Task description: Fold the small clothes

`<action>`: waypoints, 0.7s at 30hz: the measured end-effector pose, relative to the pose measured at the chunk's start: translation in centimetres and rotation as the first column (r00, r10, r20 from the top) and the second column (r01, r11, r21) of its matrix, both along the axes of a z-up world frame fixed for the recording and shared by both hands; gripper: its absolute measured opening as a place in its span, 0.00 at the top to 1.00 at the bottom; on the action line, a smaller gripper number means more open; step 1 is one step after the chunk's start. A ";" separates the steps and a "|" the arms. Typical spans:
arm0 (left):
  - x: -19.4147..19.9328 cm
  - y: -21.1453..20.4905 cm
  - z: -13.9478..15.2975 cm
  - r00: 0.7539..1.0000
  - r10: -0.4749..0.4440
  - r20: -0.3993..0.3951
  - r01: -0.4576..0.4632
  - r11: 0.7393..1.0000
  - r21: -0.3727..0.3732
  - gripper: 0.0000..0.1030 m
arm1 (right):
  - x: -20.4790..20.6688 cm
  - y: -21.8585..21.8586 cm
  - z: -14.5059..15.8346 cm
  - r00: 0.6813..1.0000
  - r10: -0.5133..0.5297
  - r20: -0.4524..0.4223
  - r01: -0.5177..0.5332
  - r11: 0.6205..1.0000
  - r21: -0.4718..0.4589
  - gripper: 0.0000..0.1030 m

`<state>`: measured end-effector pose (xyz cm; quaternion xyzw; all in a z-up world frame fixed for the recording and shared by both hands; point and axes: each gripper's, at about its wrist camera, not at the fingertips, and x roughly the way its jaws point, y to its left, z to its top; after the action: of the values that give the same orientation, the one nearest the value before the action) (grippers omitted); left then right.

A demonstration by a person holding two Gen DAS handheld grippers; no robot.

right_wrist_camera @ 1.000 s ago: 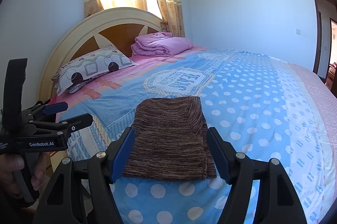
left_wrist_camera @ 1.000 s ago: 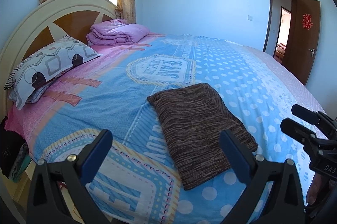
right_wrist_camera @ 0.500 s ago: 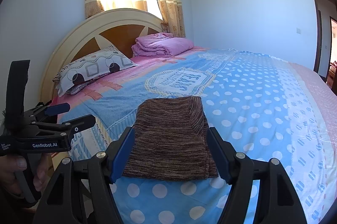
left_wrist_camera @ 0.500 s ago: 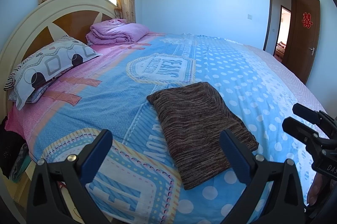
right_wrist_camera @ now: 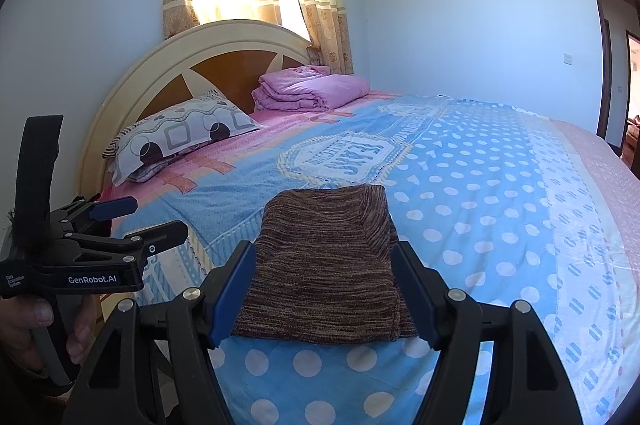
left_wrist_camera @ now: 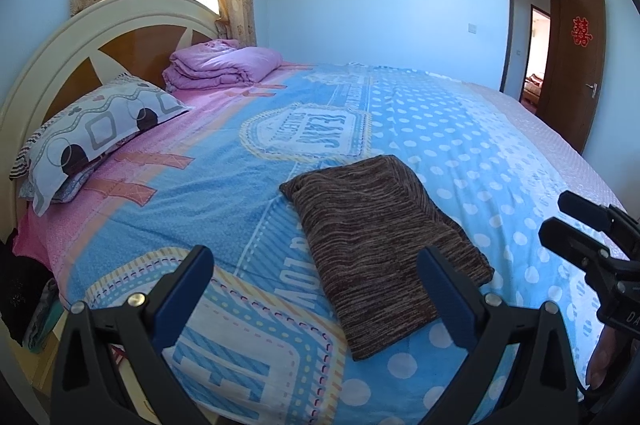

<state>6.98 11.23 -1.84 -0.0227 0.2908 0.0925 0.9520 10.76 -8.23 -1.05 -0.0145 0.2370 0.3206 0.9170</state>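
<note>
Right wrist view: brown marled knit garment, folded into a rough rectangle, lay flat on the blue polka-dot bedsheet near the bed's front edge, dead ahead of my right gripper. Its near hem sat just past my tips, framed between them. Right fingers were spread, pinching nothing, blue pads hovering above the cloth on both sides, no contact I could make out. Long axis ran away from me toward the printed badge on the sheet, the far end a bit narrower.

Left wrist view: same garment lay ahead and to the right of my left gripper, its long axis slanting from upper left down to lower right. Left fingers were also spread wide and empty; the right-hand pad overlapped the garment's near corner in the picture, touching or not I couldn't tell. Right hand was squarer on and looked nearer, so my call: right takes the near hem, left comes in from the side.

Texture: thick, ribbed-looking knit, soft, double layers, rounded fold edges, likely to slump if lifted by one corner. Sheet looked smooth cotton, slightly wrinkled. Garment looked already folded, so maybe one more fold or done.
</note>
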 end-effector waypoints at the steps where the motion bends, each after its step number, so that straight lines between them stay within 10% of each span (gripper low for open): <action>1: 0.0 0.0 0.1 1.000 -0.012 0.000 0.012 1.000 -0.002 0.00 | -0.1 -0.1 0.0 1.000 -0.001 0.002 0.001 1.000 0.002 0.31; 21: 0.3 1.4 -0.1 0.996 0.092 0.004 -0.092 0.992 0.087 0.00 | -0.5 0.6 -0.2 1.000 0.028 0.005 -0.028 1.000 -0.004 0.31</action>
<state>7.29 12.67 -1.89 0.0056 0.2850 0.1487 0.9469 10.29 -7.60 -1.28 -0.0207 0.2350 0.3330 0.9130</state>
